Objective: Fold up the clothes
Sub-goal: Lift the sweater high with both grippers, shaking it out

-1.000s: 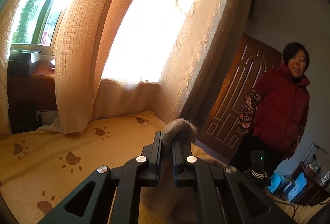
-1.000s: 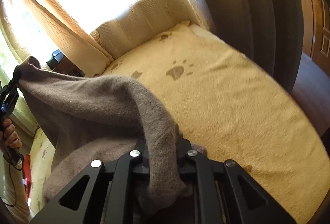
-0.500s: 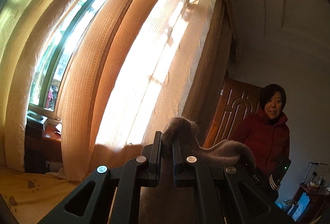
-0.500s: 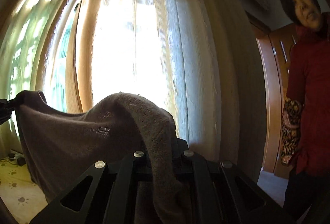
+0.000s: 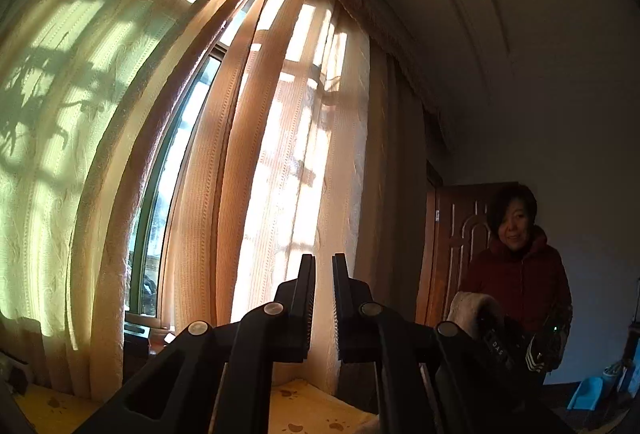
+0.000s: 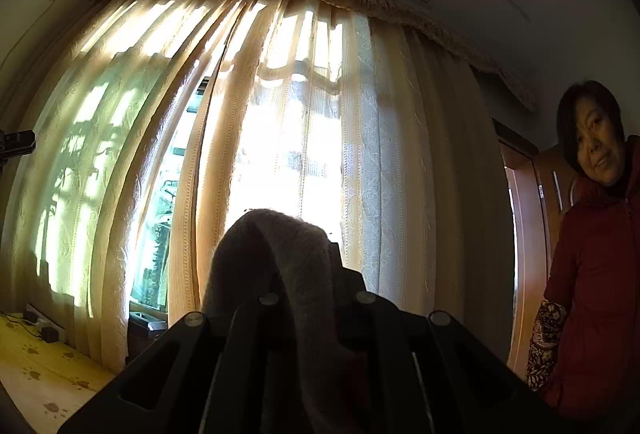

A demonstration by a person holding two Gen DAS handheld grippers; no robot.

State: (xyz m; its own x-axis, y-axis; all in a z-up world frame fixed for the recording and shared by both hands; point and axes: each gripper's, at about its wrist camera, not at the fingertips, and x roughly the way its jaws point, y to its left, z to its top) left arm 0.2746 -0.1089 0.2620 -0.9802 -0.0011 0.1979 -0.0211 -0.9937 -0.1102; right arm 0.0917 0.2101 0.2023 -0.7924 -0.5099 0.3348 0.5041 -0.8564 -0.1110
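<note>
Tall cream-gold patterned curtains [image 6: 304, 138] fill most of the room ahead, lit from behind by sun, with a gathered pelmet running along their top. Between two folds on the left a strip of green-framed window [image 5: 168, 202] shows through. Low down lies a yellow bedspread with brown paw prints [image 6: 36, 370], visible at the near left corner from the right wrist camera and beneath the fingers from the left one. To the right of the curtains stands a brown panelled wooden door [image 5: 460, 246], and in front of it a woman in a dark red padded jacket [image 6: 600, 274] with short dark hair, looking this way.

The grey-brown knitted woollen garment [image 6: 280, 266] is up off the bed, humped over the front of the black right gripper [image 6: 308, 258]. The cloth runs down between the arms and hides the fingertips, so the garment clearly hangs from that gripper, though the jaws themselves are covered. From the left wrist camera, a pale bunch of the same garment [image 5: 472, 310] shows at the far right beside that gripper's black body.

The black left gripper [image 5: 323, 298] is released: its two ribbed fingers [image 5: 306, 298] stand a narrow gap apart with only curtain behind them.
</note>
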